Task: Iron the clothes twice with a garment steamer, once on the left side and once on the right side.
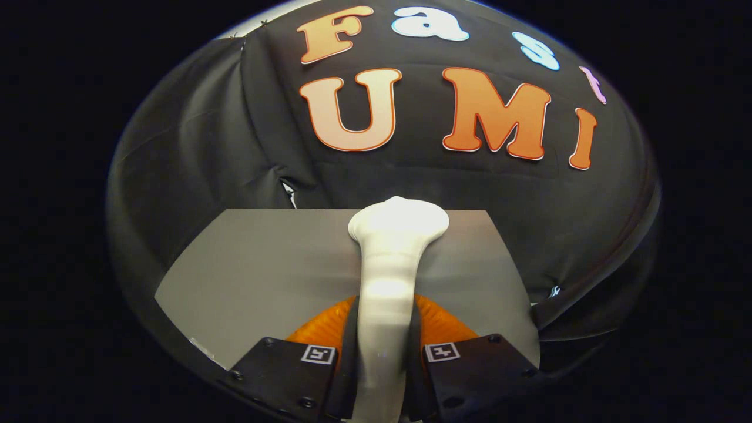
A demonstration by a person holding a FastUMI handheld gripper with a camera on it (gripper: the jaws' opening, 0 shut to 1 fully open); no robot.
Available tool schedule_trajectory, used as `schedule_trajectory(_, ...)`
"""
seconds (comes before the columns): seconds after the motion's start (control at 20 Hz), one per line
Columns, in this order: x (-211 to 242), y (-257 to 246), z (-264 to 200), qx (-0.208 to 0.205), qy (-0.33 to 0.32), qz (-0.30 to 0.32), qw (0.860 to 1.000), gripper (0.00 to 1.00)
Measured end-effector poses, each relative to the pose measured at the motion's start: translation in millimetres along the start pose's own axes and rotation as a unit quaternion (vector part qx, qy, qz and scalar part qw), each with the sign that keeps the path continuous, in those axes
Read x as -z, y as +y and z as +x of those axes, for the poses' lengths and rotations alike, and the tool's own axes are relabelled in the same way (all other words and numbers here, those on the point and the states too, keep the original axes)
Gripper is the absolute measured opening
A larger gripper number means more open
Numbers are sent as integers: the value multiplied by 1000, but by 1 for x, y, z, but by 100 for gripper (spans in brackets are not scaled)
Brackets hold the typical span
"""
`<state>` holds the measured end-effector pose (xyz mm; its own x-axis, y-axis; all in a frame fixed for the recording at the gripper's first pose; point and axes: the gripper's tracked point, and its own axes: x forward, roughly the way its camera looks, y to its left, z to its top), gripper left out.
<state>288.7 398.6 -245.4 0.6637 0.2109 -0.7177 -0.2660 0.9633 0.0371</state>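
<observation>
The claw (385, 346) is clenched on the white steamer (392, 258), whose handle runs between its fingers toward 12 o'clock, the head lying above the grey counter (252, 264).

The garment steamer (390, 276) is cut off at its lower end, where its handle runs down between the tongs (385, 346); both fingers press on it, hiding its sides. Its wide head covers part of the table (252, 264) behind it. The head's underside faces away.
</observation>
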Motion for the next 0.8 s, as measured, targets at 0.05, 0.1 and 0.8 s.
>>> schedule_trajectory(0.05, -3, 0, -1, -1, -8, 2, 1000, 41)
schedule_trajectory(0.1, -5, 2, -6, -3, -18, 3, 1000, 41)
schedule_trajectory(0.8, -34, 4, -159, -76, -181, -41, 980, 41)
